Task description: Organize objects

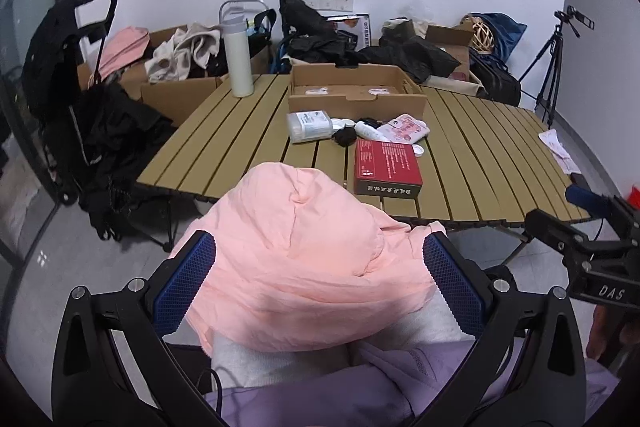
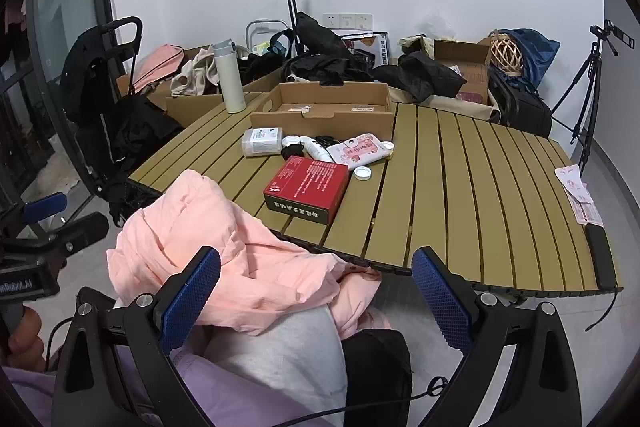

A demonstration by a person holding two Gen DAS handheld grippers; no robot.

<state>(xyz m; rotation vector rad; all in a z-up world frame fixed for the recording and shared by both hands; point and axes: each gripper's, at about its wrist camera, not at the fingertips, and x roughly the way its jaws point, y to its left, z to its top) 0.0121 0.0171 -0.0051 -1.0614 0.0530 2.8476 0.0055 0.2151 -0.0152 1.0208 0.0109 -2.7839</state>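
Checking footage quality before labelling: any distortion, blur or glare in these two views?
Left wrist view: strong fisheye bending with black corners, pink garment sharp, soft even light. Right wrist view: table slats curve heavily, small items behind the red box stay legible, no harsh glare, faint shadows only.

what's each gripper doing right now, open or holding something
left gripper: open, fingers on either side of the pink jacket, not clamped.
right gripper: open, holding nothing.

Black jaws, blue mesh pads (image 1: 188, 283).
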